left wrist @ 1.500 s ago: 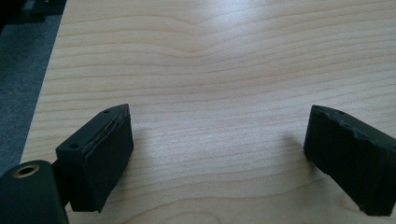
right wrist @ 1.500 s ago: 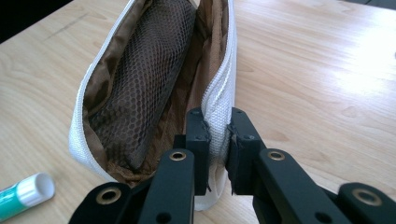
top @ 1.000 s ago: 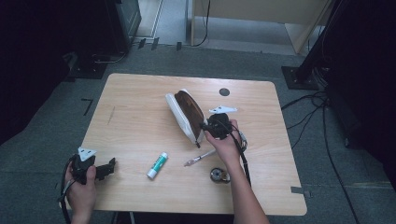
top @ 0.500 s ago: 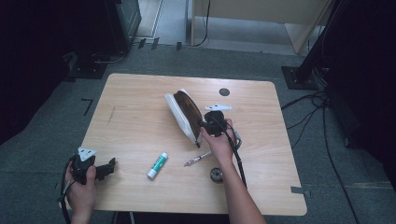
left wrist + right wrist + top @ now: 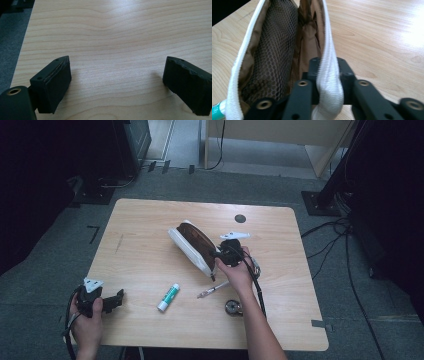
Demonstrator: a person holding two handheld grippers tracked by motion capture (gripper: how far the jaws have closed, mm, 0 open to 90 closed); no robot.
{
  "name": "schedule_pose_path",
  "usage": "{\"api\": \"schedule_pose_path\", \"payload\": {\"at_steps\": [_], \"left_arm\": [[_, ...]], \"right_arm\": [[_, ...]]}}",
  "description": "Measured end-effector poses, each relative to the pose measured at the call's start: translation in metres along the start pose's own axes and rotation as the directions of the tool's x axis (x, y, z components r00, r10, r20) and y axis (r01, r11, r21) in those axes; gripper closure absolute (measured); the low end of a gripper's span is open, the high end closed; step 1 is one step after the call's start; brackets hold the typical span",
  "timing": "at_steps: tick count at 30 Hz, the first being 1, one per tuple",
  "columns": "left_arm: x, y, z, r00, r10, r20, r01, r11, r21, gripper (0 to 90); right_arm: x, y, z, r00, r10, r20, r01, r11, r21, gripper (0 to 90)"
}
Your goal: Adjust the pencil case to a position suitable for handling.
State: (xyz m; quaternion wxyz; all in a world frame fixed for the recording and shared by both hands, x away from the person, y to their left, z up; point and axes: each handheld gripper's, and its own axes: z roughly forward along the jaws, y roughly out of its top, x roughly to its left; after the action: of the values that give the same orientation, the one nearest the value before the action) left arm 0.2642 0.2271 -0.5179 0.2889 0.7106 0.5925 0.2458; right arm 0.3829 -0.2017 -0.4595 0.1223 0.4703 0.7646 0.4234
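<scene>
High view: your right gripper [image 5: 216, 255] sits mid-frame at the pouch [image 5: 192, 245], with the tube [image 5: 168, 297], pen [image 5: 212, 290] and small round item [image 5: 233, 307] below it.
Right gripper view: jaws have just been reopening a little, yet pinch the white zipper edge [image 5: 328, 72].
Left gripper [image 5: 114, 301]: lower left, jaws wide, nothing between them.
Risk: your grip looks thin; pull sideways and the fabric may slip free, or the pouch tips.

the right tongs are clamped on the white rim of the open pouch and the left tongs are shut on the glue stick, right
Not quite. The right tongs do pinch the pouch's white rim, but the left tongs stand open over bare table, gripping nothing, as the left gripper view shows. The high view shows the glue stick lying apart from them.
</scene>
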Motion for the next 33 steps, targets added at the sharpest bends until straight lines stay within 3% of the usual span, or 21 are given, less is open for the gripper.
{"api": "schedule_pose_path", "payload": {"at_steps": [3, 9, 14, 24, 33], "left_arm": [[0.000, 0.000, 0.000, 1.0000, 0.000, 0.000, 0.000, 1.0000, 0.000, 8.4], [0.000, 0.000, 0.000, 1.0000, 0.000, 0.000, 0.000, 1.0000, 0.000, 8.4], [0.000, 0.000, 0.000, 1.0000, 0.000, 0.000, 0.000, 1.0000, 0.000, 8.4], [0.000, 0.000, 0.000, 1.0000, 0.001, 0.000, -0.001, 1.0000, 0.000, 8.4], [0.000, 0.000, 0.000, 1.0000, 0.000, 0.001, 0.000, 1.0000, 0.001, 8.4]], "right_arm": [[0.000, 0.001, -0.004, 1.0000, -0.003, -0.004, 0.003, 1.000, -0.011, 68.3], [-0.001, 0.005, -0.024, 1.0000, -0.001, -0.006, 0.000, 0.996, -0.084, 56.6], [0.000, 0.005, -0.051, 0.9987, -0.050, 0.001, 0.050, 0.990, -0.129, 53.5], [-0.009, -0.016, -0.086, 0.9965, -0.082, 0.016, 0.084, 0.986, -0.146, 52.9], [-0.024, -0.043, -0.090, 0.9970, -0.078, -0.001, 0.077, 0.990, -0.120, 53.3]]}}
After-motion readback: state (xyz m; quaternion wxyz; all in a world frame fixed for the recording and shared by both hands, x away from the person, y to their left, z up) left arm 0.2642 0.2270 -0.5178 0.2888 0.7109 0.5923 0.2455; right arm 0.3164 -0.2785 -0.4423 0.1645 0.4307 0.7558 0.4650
